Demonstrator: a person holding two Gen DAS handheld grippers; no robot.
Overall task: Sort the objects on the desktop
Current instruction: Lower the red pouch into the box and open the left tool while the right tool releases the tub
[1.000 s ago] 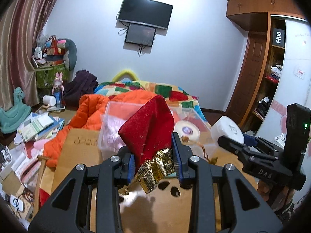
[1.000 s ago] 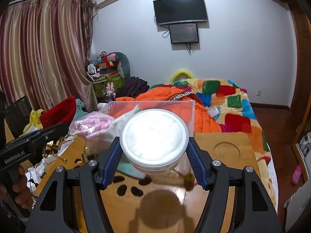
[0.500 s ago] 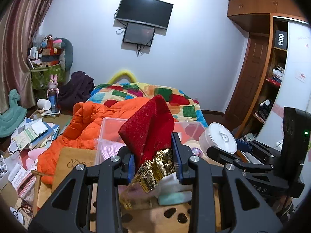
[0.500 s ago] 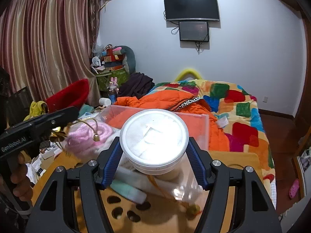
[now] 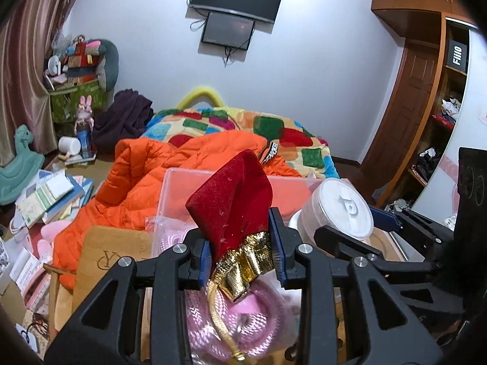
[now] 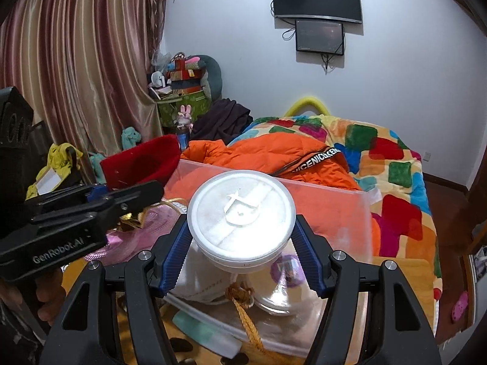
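Observation:
My left gripper (image 5: 242, 254) is shut on a red velvet pouch (image 5: 232, 200) with a gold band and cord, held above a clear plastic bin (image 5: 182, 182). A pink coiled rope (image 5: 228, 313) lies in the bin below it. My right gripper (image 6: 240, 254) is shut on a round white lidded jar (image 6: 240, 225), held over the same bin (image 6: 350, 213). The jar (image 5: 341, 210) and right gripper show at the right of the left wrist view. The pouch (image 6: 143, 164) and left gripper (image 6: 121, 200) show at the left of the right wrist view.
The bin stands on a wooden table (image 6: 404, 273) and holds a white cloth (image 6: 201, 279), a round clear container (image 6: 283, 279) and a yellow cord (image 6: 243, 307). A teal tube (image 6: 207, 331) lies in front. An orange jacket (image 5: 152, 176) and bed (image 6: 380, 152) lie behind.
Both grippers have moved forward over the bin with their objects still held. The bin now sits directly beneath them and looks closer.

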